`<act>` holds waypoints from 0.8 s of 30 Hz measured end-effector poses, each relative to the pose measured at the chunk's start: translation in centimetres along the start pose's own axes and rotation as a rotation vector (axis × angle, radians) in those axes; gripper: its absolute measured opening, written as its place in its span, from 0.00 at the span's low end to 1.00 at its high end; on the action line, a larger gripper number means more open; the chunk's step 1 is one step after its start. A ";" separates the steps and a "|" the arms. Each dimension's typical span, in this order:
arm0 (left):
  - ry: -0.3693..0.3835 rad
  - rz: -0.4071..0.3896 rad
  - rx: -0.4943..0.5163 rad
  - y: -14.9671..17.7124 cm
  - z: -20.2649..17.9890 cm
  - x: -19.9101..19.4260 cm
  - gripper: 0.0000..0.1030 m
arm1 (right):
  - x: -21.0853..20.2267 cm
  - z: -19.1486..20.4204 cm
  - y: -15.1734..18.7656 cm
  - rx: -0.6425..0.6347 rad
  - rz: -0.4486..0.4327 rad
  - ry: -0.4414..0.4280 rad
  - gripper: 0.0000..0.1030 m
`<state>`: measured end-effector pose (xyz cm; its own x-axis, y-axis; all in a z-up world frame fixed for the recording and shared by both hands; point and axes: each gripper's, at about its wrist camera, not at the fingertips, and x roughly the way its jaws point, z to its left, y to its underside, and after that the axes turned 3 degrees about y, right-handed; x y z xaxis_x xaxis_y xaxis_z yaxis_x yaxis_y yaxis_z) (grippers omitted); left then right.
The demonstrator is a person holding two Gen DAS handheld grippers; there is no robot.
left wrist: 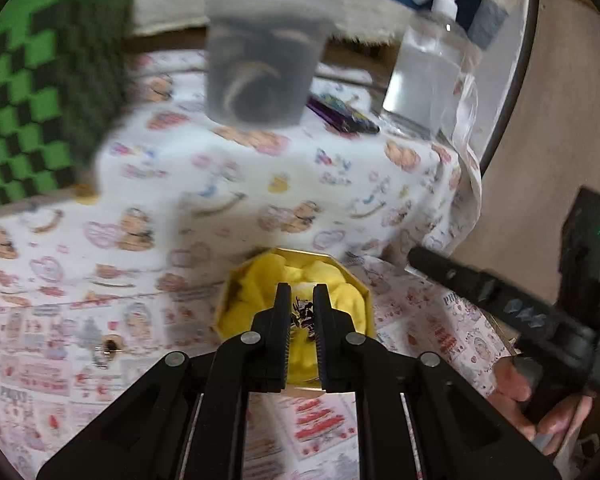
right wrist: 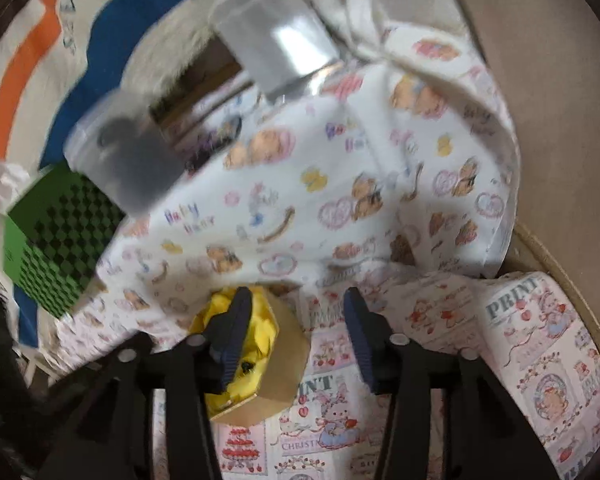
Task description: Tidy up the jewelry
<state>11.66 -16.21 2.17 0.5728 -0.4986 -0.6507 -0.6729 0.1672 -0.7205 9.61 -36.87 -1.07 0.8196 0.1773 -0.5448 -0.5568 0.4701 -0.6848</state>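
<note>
Now, nearest to us, the left gripper [left wrist: 302,296] sits low over the yellow-lined gold box [left wrist: 364,292], its jaws drawn to a narrow gap. Small dark metal jewelry pieces [left wrist: 302,314] lie between and just beyond the tips; we cannot tell whether any piece is actually pinched or only framed by the fingers. We judge the step in hand to be picking or dropping a piece at this box. To do it well we would keep the tips vertical over the lining, close on one piece only, and lift straight so the soft yellow cloth does not drag along.

The right gripper [right wrist: 296,300] has jaws spread wide and holds nothing; it hangs beside the box on its right flank and could steady the cardboard wall [right wrist: 284,356] if the box shifts.

On the printed cloth [left wrist: 40,312] to the left lies a small ring-like item [left wrist: 107,350], blurred. Further back stand a translucent container [left wrist: 260,64], a clear pump bottle [left wrist: 428,72] and a green checkered box [left wrist: 16,120].
</note>
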 end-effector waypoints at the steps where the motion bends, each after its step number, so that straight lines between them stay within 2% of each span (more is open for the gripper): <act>1: -0.002 0.006 0.001 -0.1 -0.2 0.3 0.10 | -0.3 -0.1 -0.2 0.004 -0.008 -0.008 0.49; 3: -0.003 0.008 0.002 -0.1 -0.3 0.5 0.13 | -0.6 -0.3 -0.4 0.015 0.001 -0.022 0.52; 5: -0.013 0.004 -0.005 -0.2 -0.4 0.3 0.33 | -0.4 -0.1 -0.4 0.023 0.021 -0.050 0.54; 9: -0.060 -0.043 0.018 -0.1 -0.1 -1.3 0.40 | -0.5 0.6 -0.4 -0.002 -0.007 -0.013 0.58; 11: -0.106 -0.074 0.025 0.0 0.4 -2.5 0.53 | -0.7 0.9 -0.3 -0.020 -0.024 0.006 0.60; 17: -0.165 -0.155 -0.011 1.4 3.7 -7.2 0.67 | -1.4 1.6 -0.3 -0.039 -0.047 -0.007 0.64; 24: -0.211 -0.176 -0.077 4.0 8.2 -9.1 0.69 | -1.9 3.4 0.5 -0.104 -0.055 -0.014 0.65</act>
<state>7.59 -4.03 3.18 0.7636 -0.3244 -0.5583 -0.5833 0.0242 -0.8119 8.27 -34.05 1.24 0.8508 0.1665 -0.4985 -0.5213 0.3875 -0.7603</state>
